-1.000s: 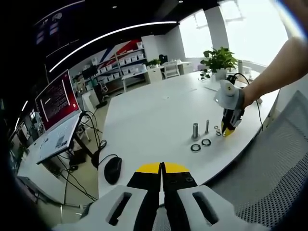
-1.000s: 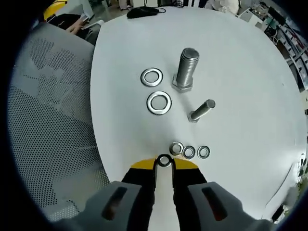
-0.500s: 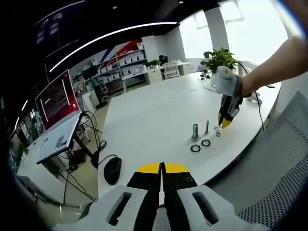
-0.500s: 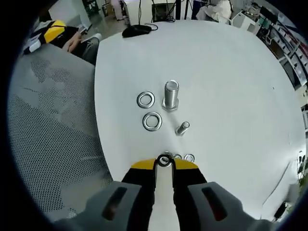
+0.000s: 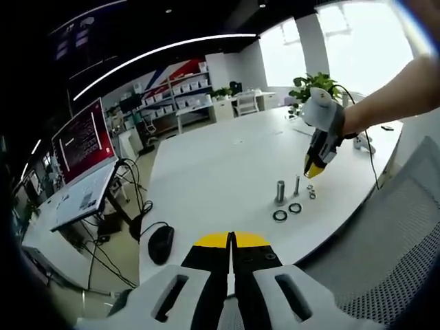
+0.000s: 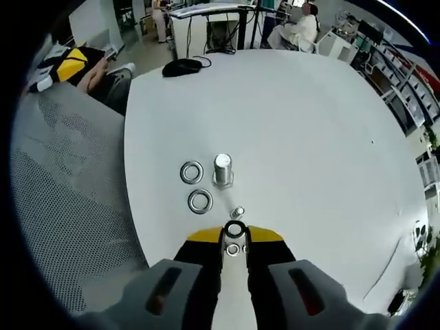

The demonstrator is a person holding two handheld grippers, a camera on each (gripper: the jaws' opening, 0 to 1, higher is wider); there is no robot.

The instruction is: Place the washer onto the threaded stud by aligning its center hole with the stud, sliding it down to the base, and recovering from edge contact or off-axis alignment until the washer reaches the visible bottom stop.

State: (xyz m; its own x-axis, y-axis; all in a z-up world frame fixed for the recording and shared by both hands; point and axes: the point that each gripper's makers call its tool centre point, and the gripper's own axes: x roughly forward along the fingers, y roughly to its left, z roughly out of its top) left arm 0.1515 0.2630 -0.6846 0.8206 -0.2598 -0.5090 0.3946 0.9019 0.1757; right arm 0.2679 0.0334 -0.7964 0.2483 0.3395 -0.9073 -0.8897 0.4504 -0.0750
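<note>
Your right gripper (image 6: 234,232), pinching a small washer (image 6: 234,229) at its tips, hovers with the thin upright stud (image 6: 238,212) just above it at frame centre

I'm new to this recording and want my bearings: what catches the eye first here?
The right claw hangs above the white table, pinching a small washer at its yellow tips. Below it stand a large bolt and a thin stud, with two big washers lying flat beside them. The left claw sits shut near a black mouse.
</note>
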